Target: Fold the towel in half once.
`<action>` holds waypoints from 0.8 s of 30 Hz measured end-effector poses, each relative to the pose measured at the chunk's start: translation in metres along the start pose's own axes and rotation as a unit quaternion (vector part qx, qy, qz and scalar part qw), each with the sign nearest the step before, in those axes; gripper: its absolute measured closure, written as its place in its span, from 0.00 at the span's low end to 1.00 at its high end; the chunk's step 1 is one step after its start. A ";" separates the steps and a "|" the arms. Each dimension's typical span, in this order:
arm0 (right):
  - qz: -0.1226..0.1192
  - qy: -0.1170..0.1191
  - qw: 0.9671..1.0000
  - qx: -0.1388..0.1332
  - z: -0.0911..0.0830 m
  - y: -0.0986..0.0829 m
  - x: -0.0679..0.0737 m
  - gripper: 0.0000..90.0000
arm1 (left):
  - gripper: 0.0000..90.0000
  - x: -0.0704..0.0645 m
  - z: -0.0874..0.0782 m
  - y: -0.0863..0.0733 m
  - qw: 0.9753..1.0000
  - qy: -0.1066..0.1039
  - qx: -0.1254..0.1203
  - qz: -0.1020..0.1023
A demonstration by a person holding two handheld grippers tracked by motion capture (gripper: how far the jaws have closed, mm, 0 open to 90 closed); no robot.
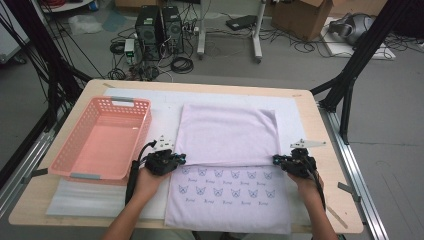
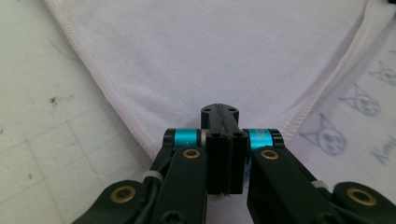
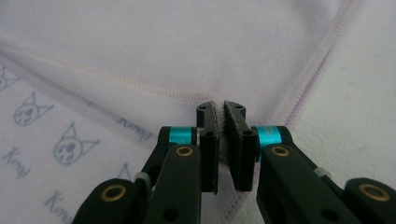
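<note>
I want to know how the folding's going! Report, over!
Left gripper and right gripper both shut on cloth, one corner each. Far half folded over the cat print. Basket sits left, clear of it.

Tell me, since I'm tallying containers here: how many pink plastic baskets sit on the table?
1: the pink latticed plastic basket sits at the table's left side, beside the lilac folded cloth.

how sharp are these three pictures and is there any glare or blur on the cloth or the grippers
High view: even, soft light, no glare, slightly grainy; the cat prints on the cloth are small and soft. Left gripper view: the left gripper is crisp, the hem stitching sharp, no harsh shadow. Right gripper view: the right gripper and the seam are sharp, the near prints softer toward the left edge.
</note>
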State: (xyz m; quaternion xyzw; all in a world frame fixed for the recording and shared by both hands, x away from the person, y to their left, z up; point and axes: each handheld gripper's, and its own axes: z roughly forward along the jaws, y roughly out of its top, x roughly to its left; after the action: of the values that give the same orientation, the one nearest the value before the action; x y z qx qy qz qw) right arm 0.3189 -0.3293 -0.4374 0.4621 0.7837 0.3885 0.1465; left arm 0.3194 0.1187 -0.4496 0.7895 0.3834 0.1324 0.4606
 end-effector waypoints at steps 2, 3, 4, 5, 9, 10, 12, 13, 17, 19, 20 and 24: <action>0.000 0.001 1.000 -0.008 -0.005 -0.005 0.001 0.93 | 1.00 -0.001 -0.007 -0.003 1.000 0.000 -0.015 -0.002; 0.001 0.003 1.000 -0.012 -0.007 -0.008 0.002 0.93 | 1.00 -0.001 -0.010 -0.005 1.000 0.001 -0.019 0.001; 0.000 0.005 1.000 -0.016 -0.010 -0.010 0.003 0.93 | 1.00 -0.001 -0.014 -0.006 1.000 0.002 -0.023 0.001; -0.002 0.004 1.000 -0.022 -0.013 -0.013 0.005 0.93 | 1.00 -0.001 -0.016 -0.006 1.000 0.003 -0.026 0.001; 0.006 0.008 0.999 -0.038 -0.015 -0.019 0.006 0.93 | 0.85 -0.001 -0.019 -0.010 0.999 0.028 -0.031 -0.001; 0.004 0.009 0.999 -0.039 -0.015 -0.019 0.006 0.93 | 0.69 -0.001 -0.019 -0.011 0.999 0.031 -0.031 -0.004; 0.008 0.010 0.999 -0.041 -0.014 -0.020 0.006 0.93 | 0.61 -0.001 -0.019 -0.011 0.999 0.030 -0.027 0.000; 0.008 0.010 0.999 -0.043 -0.013 -0.019 0.006 0.93 | 0.59 -0.002 -0.019 -0.011 0.999 0.028 -0.030 0.000; 0.011 0.013 0.999 -0.048 -0.013 -0.019 0.005 0.93 | 0.55 -0.004 -0.018 -0.010 1.000 0.014 -0.018 -0.003; 0.014 0.014 0.998 -0.051 -0.014 -0.019 0.005 0.93 | 0.52 -0.003 -0.019 -0.010 1.000 0.015 -0.010 -0.014; 0.014 0.014 0.998 -0.052 -0.015 -0.019 0.005 0.93 | 0.52 -0.004 -0.020 -0.010 1.000 0.017 -0.007 -0.017; 0.007 0.011 0.999 -0.044 -0.014 -0.020 0.007 0.93 | 0.53 -0.005 -0.019 -0.011 1.000 0.022 0.002 -0.007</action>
State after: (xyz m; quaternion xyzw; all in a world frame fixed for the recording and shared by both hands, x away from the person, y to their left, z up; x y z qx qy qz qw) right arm 0.2949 -0.3359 -0.4421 0.4565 0.7638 0.4292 0.1551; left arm 0.3002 0.1302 -0.4481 0.7846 0.3991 0.1462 0.4514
